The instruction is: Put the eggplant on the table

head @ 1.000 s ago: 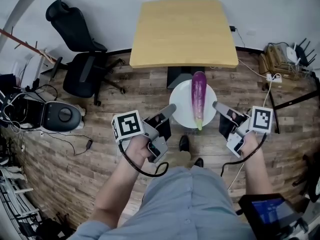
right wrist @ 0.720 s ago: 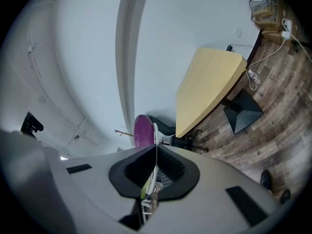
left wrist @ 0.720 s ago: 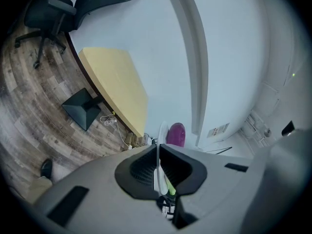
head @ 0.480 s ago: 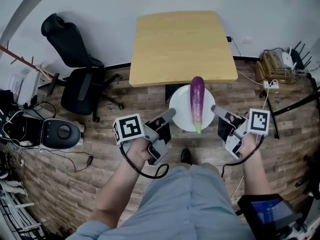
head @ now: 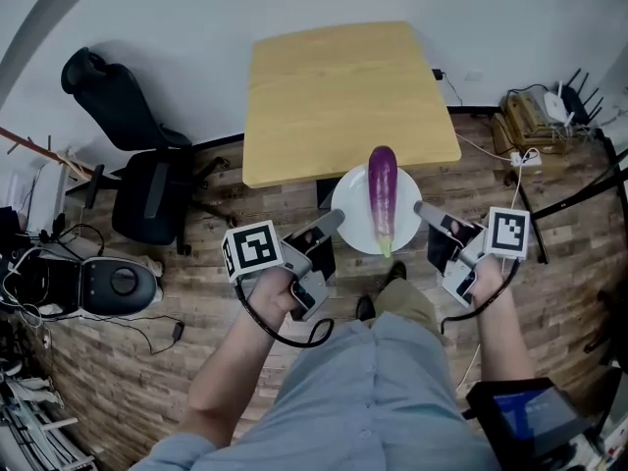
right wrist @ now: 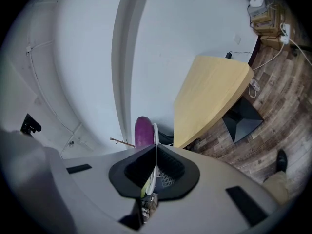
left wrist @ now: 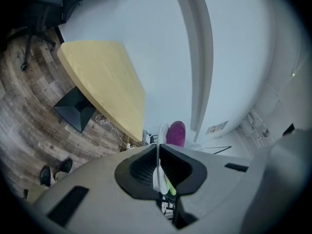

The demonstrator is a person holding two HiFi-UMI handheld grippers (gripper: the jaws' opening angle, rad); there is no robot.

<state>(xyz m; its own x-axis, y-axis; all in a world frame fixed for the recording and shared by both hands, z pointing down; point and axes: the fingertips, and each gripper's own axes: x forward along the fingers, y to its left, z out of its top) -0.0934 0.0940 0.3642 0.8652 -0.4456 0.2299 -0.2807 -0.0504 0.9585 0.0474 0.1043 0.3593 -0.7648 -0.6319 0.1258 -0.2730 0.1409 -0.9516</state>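
A long purple eggplant (head: 381, 189) lies on a white plate (head: 348, 210) that both grippers carry in the air, just before the near edge of the light wooden table (head: 343, 86). My left gripper (head: 339, 220) is shut on the plate's left rim, my right gripper (head: 420, 207) on its right rim. In the left gripper view the plate (left wrist: 160, 130) stands edge-on between the jaws of the gripper (left wrist: 157, 152), with the eggplant (left wrist: 175, 133) behind it and the table (left wrist: 102, 82) beyond. The right gripper view shows that gripper (right wrist: 156, 150), the plate (right wrist: 155, 130), the eggplant (right wrist: 143, 130) and the table (right wrist: 209, 96).
A black office chair (head: 128, 155) stands left of the table. Cables and a router (head: 535, 116) lie on the wood floor at the right. A grey device (head: 108, 283) sits at the left. The table's black base (left wrist: 73, 108) is under its top. A white wall is behind.
Both grippers have carried the plate with the eggplant toward the table; its far rim now reaches the table's near edge. Both grips are unchanged.
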